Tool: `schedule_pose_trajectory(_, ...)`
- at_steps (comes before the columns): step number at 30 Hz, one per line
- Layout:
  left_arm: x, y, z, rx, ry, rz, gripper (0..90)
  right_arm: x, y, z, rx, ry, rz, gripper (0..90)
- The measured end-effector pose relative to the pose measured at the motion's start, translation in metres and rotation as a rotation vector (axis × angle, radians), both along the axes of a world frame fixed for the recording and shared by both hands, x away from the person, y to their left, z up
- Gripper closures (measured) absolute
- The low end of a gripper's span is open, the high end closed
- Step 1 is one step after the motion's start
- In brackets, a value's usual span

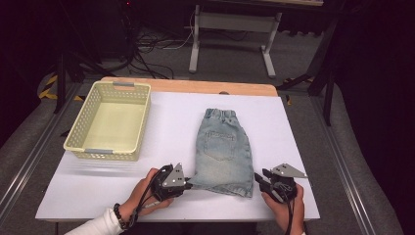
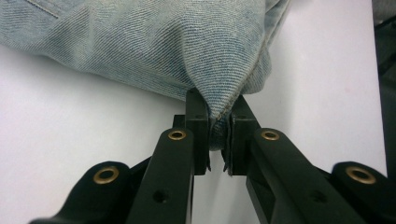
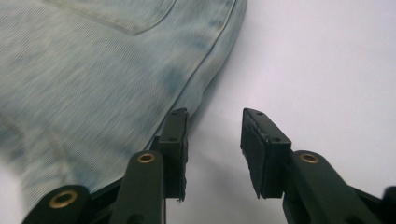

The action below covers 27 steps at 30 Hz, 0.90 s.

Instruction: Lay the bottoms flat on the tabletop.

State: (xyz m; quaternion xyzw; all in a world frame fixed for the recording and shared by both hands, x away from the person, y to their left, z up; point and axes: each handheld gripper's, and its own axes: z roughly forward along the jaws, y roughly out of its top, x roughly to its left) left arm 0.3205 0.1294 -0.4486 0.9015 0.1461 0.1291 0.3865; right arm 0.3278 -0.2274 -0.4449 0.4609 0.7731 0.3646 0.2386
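Denim shorts (image 1: 224, 152): left tool (image 2: 218, 135) pinches their hem corner; right tool (image 3: 212, 140) spread just beside them.

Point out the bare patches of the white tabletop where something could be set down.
Widest free patch: the white tabletop between the pale yellow perforated plastic basket and the faded blue denim shorts. A narrower strip runs right of the shorts to the table edge. The basket's inside is bare too. Crowded: the near edge, where the left claw pinches the hem and the right claw hovers open.
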Motion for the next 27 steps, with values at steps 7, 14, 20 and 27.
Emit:
schedule_pose_trajectory(7, -0.011, 0.013, -0.002, 0.024, 0.002, -0.004, 83.1, 0.040, 0.009, 0.012, 0.058, -0.077, 0.004, 49.5)
schedule_pose_trajectory(14, -0.019, 0.018, -0.007, 0.039, -0.005, -0.010, 83.1, 0.118, 0.042, 0.013, 0.061, -0.035, 0.054, 38.8)
schedule_pose_trajectory(20, -0.021, 0.021, -0.009, 0.036, -0.007, -0.002, 83.1, 0.163, 0.064, 0.003, 0.032, 0.048, 0.083, 34.9)
schedule_pose_trajectory(27, -0.019, 0.022, -0.012, 0.041, -0.008, 0.006, 82.9, 0.176, 0.068, -0.006, 0.046, 0.118, 0.106, 47.9)
